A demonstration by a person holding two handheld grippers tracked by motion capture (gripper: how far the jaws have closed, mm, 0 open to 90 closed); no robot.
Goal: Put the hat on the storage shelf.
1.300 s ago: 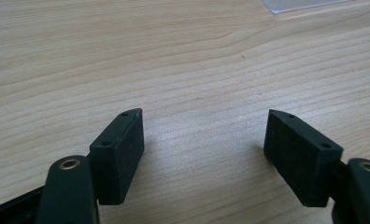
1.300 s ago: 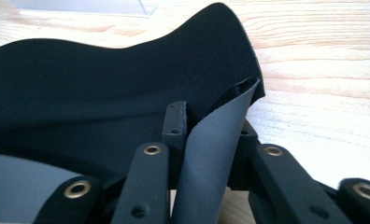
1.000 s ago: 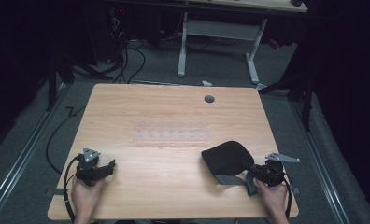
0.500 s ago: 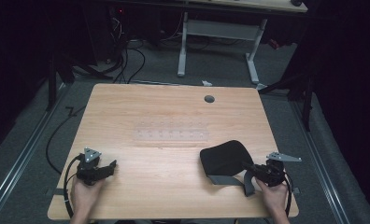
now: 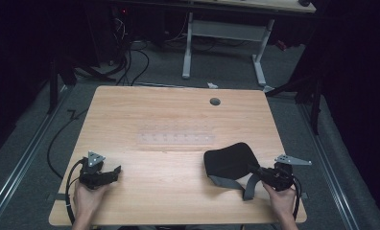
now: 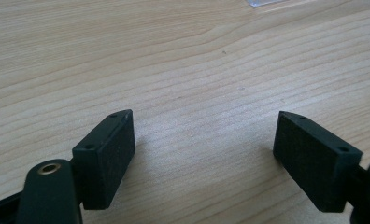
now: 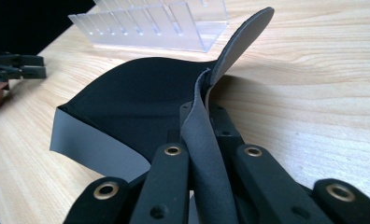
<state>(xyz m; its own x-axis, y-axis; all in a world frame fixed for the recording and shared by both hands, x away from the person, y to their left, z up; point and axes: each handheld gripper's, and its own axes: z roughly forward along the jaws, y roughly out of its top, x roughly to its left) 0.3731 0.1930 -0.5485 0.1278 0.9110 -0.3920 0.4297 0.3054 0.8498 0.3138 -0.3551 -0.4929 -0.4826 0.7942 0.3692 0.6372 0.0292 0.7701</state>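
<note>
A black sheet with a grey underside (image 5: 226,162) lies curled on the right part of the wooden table (image 5: 178,110). My right gripper (image 5: 256,171) is shut on its near edge, and in the right gripper view the sheet (image 7: 141,107) bends up between the jaws, its grey side showing. My left gripper (image 5: 112,172) rests low at the front left of the table, held by a hand. Its jaws stand wide apart in the left gripper view, the left gripper (image 6: 204,144) holding nothing over bare wood.
A clear plastic slotted rack (image 5: 174,137) lies across the middle of the table, also seen ahead in the right gripper view as the rack (image 7: 150,23). A round cable hole (image 5: 215,101) sits near the far edge. Cables and another desk's legs are on the floor beyond.
My right gripper has pulled the black sheet slightly left and toward the front edge, and the sheet has curled more. The left gripper has stayed put.
</note>
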